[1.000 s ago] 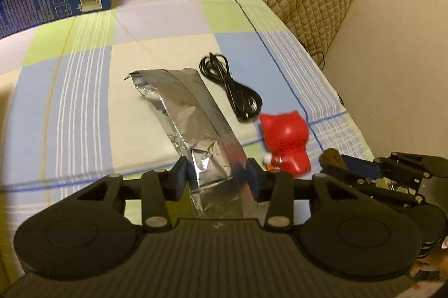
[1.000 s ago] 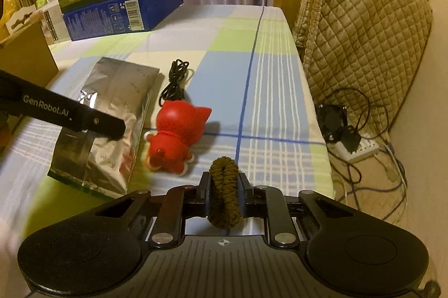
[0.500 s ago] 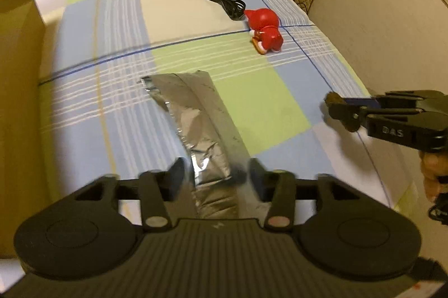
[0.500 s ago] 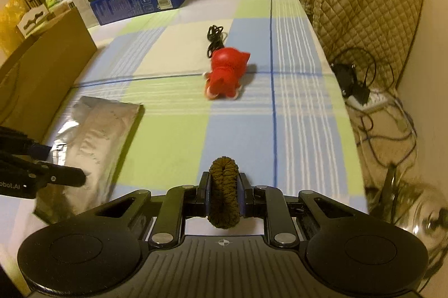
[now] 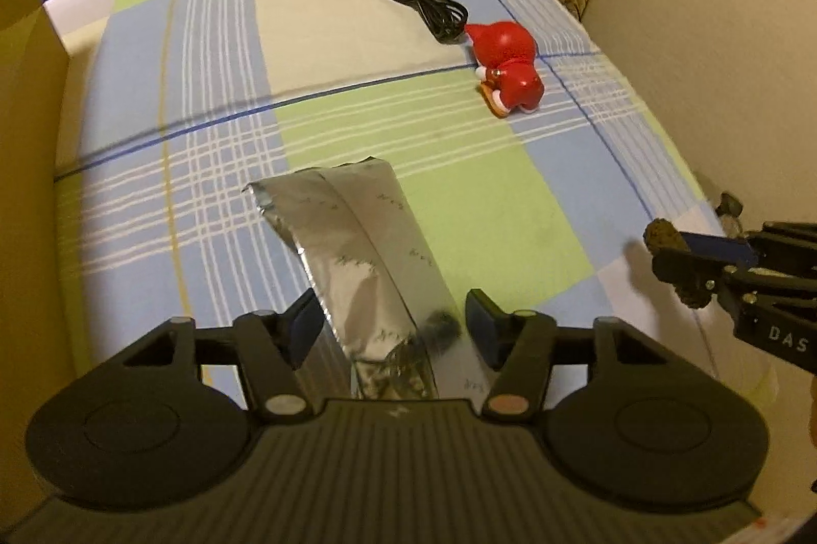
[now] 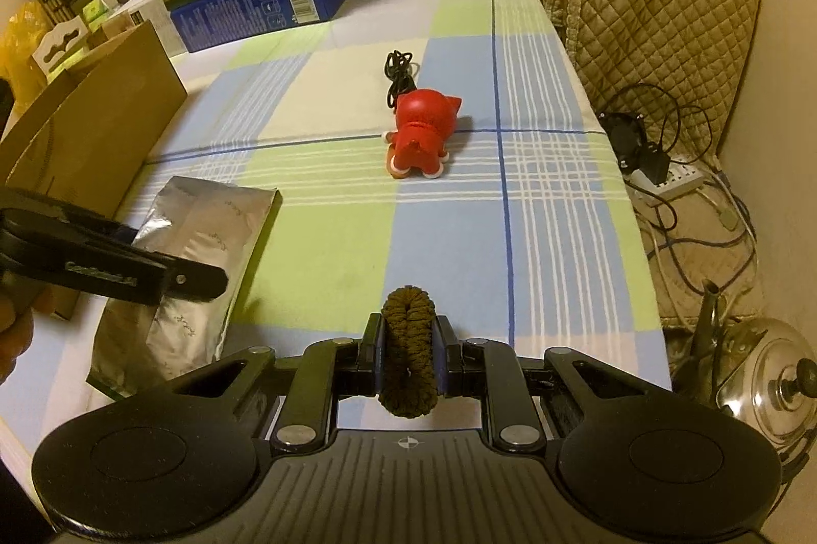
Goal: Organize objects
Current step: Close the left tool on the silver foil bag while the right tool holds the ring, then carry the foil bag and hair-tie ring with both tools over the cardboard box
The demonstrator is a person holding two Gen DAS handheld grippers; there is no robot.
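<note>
Well, the surface (image 6: 327,247) wears a checked cloth of blue, green and cream. Left of the left tongs (image 5: 393,319) stands a brown box (image 6: 97,135). A silver bag (image 5: 357,237) lies flat between those tongs' pads; the jaws have just been closing, but they are spread and do not seem to press it. Far ahead of both tongs a red toy (image 6: 421,135) lies on its front, with a black cord (image 6: 399,74) just behind it. The right tongs (image 6: 408,355) are pressed together, pinching a brown rope loop (image 6: 408,339) above the near edge.
</note>
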